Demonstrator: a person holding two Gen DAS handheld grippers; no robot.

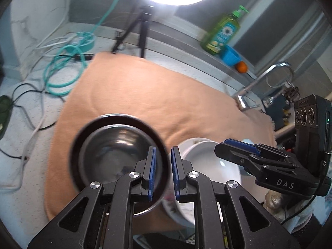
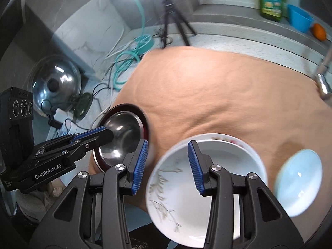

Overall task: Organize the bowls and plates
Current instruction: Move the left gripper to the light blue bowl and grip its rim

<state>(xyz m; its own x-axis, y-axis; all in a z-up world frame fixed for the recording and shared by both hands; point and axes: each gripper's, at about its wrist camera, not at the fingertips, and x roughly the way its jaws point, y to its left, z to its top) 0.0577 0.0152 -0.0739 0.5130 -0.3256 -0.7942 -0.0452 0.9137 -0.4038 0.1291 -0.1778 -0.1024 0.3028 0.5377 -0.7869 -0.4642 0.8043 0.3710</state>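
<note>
A steel bowl (image 1: 116,145) sits inside a dark-rimmed plate on the tan cloth (image 1: 155,95). My left gripper (image 1: 162,173) has its jaws astride the bowl's right rim with a narrow gap; grip contact is unclear. It also shows in the right wrist view (image 2: 103,132). A white bowl (image 2: 207,188) with a leaf pattern sits in a floral plate. My right gripper (image 2: 168,168) is open, jaws astride the white bowl's left rim. It shows in the left wrist view (image 1: 234,145). A pale blue bowl (image 2: 298,182) lies to the right.
A ring light tripod (image 1: 141,31) and cables (image 1: 62,70) stand at the back left. A green soap bottle (image 1: 222,33), blue cup (image 1: 230,56) and orange (image 1: 241,67) sit on the ledge. A faucet (image 1: 263,83) is at the right. A steel lid (image 2: 54,83) lies far left.
</note>
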